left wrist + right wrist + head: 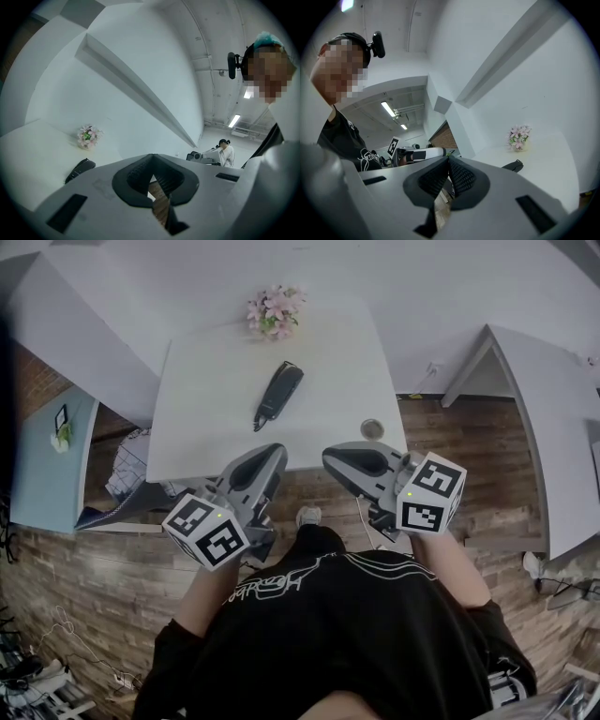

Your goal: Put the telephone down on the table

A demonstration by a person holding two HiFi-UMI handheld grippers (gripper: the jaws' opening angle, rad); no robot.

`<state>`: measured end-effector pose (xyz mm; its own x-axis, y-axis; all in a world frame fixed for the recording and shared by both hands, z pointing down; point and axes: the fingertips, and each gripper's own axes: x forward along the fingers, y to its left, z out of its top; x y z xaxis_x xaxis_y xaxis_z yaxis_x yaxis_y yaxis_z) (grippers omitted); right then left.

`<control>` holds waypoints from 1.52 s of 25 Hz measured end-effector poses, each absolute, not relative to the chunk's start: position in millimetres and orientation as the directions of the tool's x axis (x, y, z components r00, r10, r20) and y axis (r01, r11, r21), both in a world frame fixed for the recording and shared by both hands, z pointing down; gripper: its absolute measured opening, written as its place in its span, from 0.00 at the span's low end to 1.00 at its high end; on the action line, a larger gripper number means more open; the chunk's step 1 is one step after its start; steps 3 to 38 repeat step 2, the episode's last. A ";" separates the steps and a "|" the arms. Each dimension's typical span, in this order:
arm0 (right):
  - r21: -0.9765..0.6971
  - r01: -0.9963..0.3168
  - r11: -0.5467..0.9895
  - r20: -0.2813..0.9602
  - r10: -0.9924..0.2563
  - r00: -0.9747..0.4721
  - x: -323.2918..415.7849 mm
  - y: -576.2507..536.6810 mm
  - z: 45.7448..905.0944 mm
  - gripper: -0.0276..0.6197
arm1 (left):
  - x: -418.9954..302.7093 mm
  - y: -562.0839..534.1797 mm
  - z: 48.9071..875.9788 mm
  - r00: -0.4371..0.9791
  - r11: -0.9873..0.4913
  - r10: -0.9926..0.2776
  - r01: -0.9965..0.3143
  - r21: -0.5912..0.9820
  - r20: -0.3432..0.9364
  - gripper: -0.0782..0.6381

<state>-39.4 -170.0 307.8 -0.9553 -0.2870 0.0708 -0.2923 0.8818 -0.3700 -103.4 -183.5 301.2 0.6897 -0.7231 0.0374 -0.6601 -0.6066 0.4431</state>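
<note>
The black telephone handset (278, 393) lies flat on the white table (206, 427), near its middle, with nothing touching it. It also shows in the left gripper view, low on the left (79, 169), and in the right gripper view as a dark shape (513, 165). Both grippers hover off the table's near edge, above the wooden floor, close to my body. My left gripper (272, 456) is shut and empty, its pads (140, 174) meeting. My right gripper (335, 457) is also shut, with nothing between its pads (458, 176).
A pot of pink flowers (275, 312) stands at the table's far edge. A small round object (372, 428) sits near the front right corner. A wire basket (127, 470) stands on the floor to the left. Another person (226, 152) is far off in the room.
</note>
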 end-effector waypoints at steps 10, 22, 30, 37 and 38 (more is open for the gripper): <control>-0.370 -0.295 0.881 0.072 -0.290 -0.954 -39.0 -170.3 307.8 0.10 | -102.8 -183.5 300.1 0.694 -0.613 -0.719 -0.659 0.437 0.036 0.12; -0.370 -0.295 0.881 0.072 -0.290 -0.954 -39.0 -170.3 307.8 0.10 | -102.8 -183.5 300.1 0.694 -0.613 -0.719 -0.659 0.437 0.036 0.12; -0.370 -0.295 0.881 0.072 -0.290 -0.954 -39.0 -170.3 307.8 0.10 | -102.8 -183.5 300.1 0.694 -0.613 -0.719 -0.659 0.437 0.036 0.12; -0.370 -0.295 0.881 0.072 -0.290 -0.954 -39.0 -170.3 307.8 0.10 | -102.8 -183.5 300.1 0.694 -0.613 -0.719 -0.659 0.437 0.036 0.12; -0.370 -0.295 0.881 0.072 -0.290 -0.954 -39.0 -170.3 307.8 0.10 | -102.8 -183.5 300.1 0.694 -0.613 -0.719 -0.659 0.437 0.036 0.12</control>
